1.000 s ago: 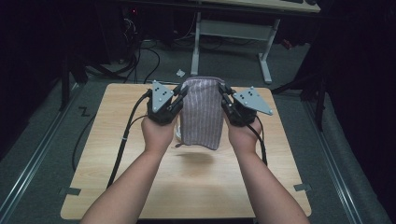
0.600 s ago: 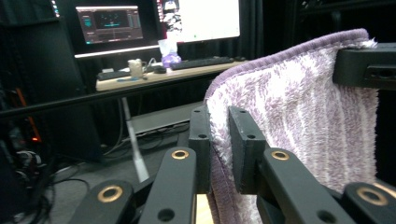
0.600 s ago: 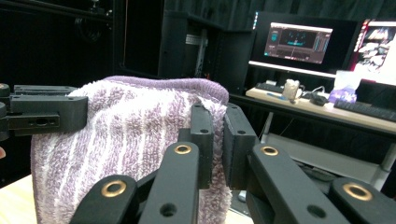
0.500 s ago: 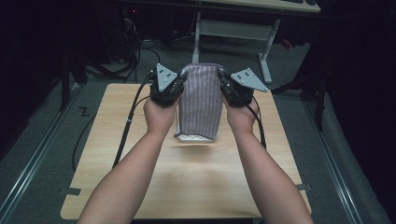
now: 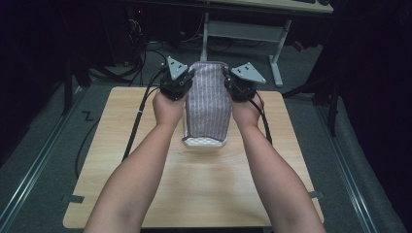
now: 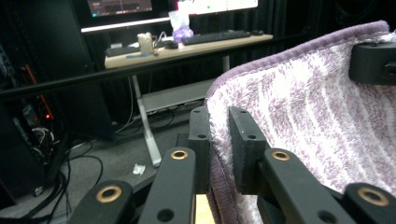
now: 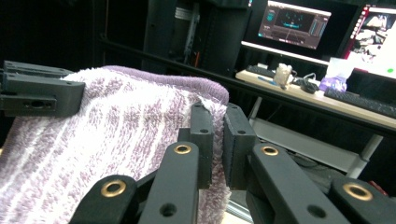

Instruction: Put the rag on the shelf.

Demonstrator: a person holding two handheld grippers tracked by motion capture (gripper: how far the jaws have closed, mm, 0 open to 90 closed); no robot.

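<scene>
Purple-and-white striped towel hangs above the far half of the wooden worktop, stretched between both grippers. Left gripper jaws are clamped on one top corner, right gripper jaws on the other.

No text, label or number is legible — the lit monitor screens on the far desk are too blurred.

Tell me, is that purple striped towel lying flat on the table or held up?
Held up. The towel hangs between the left gripper and right gripper, each pinching a top corner; its lower end rests folded on the table.
</scene>
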